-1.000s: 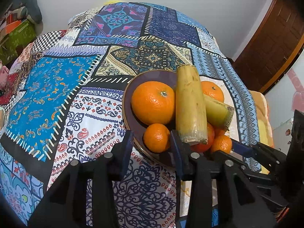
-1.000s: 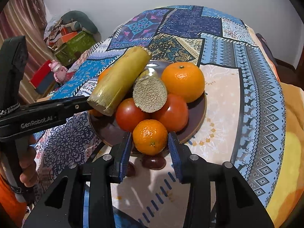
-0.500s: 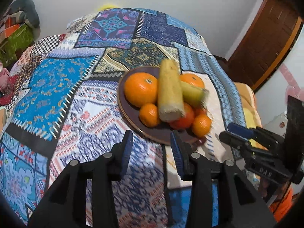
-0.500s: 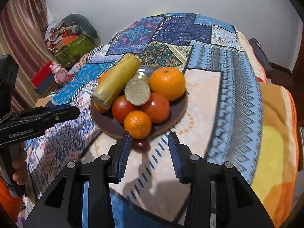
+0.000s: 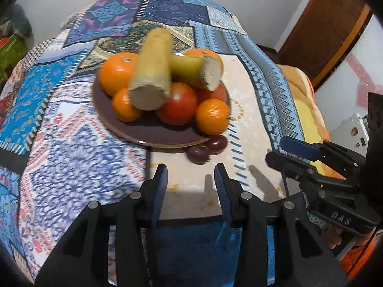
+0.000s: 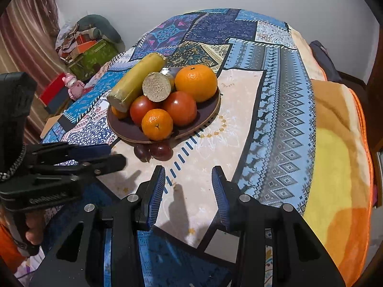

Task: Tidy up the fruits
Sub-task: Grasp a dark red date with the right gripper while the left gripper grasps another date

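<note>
A dark brown plate [image 5: 153, 136] [image 6: 124, 131] on the patterned cloth holds oranges [image 5: 211, 116] [image 6: 196, 82], two red tomatoes [image 5: 177, 104] [image 6: 180, 107] and two yellow-green sugarcane pieces [image 5: 152, 71] [image 6: 137, 79]. Two dark plums [image 5: 207, 148] [image 6: 154, 151] lie on the cloth at the plate's near edge. My left gripper [image 5: 190, 173] is open and empty, back from the plate. My right gripper [image 6: 188, 175] is open and empty, also short of the plums. Each gripper shows in the other's view, the right one [image 5: 294, 153] and the left one [image 6: 95, 156].
The patchwork cloth [image 6: 275, 95] covers a rounded table. An orange-yellow blanket [image 6: 335, 167] lies at the right. Boxes and a pink toy [image 6: 71, 86] sit on the floor at the left. A wooden door [image 5: 330, 24] stands at the far right.
Both grippers have pulled back from the plate toward the table's near edge, still open and empty. The fruit has not moved.
</note>
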A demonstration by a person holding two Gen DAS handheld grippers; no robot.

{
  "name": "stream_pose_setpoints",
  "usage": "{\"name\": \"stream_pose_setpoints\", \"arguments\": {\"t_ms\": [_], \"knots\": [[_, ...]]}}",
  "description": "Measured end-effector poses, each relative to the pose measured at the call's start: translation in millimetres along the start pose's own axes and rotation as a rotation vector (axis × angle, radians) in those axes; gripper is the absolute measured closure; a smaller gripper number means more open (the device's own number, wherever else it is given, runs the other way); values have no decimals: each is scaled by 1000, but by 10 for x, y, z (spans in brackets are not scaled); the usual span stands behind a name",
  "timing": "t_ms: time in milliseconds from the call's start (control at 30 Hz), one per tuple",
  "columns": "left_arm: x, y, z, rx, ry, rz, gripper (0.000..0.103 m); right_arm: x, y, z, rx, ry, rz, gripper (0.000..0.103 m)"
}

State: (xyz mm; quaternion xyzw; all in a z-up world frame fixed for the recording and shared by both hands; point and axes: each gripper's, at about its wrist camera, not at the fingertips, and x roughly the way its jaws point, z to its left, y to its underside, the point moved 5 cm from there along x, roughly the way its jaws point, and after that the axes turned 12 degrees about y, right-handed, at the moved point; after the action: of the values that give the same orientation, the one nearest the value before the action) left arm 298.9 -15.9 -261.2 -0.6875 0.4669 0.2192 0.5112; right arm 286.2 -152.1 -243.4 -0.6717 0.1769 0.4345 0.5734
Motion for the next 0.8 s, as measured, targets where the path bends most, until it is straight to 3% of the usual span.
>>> {"name": "stream_pose_setpoints", "arguments": {"t_ms": [67,133,367,500,800], "knots": [[90,-21,-49,5,-2,15,64,17,8,1,-3,-6,2,66],[170,-48,-77,10,-2,31,73,35,21,2,-5,-11,3,66],[307,-109,-60,6,-28,37,76,91,33,-18,2,-33,18,66],[338,-122,-35,9,-55,29,85,141,15,24,-12,-44,29,66],[103,-47,79,13,-49,4,87,259,-52,247,-67,-72,48,66]]}}
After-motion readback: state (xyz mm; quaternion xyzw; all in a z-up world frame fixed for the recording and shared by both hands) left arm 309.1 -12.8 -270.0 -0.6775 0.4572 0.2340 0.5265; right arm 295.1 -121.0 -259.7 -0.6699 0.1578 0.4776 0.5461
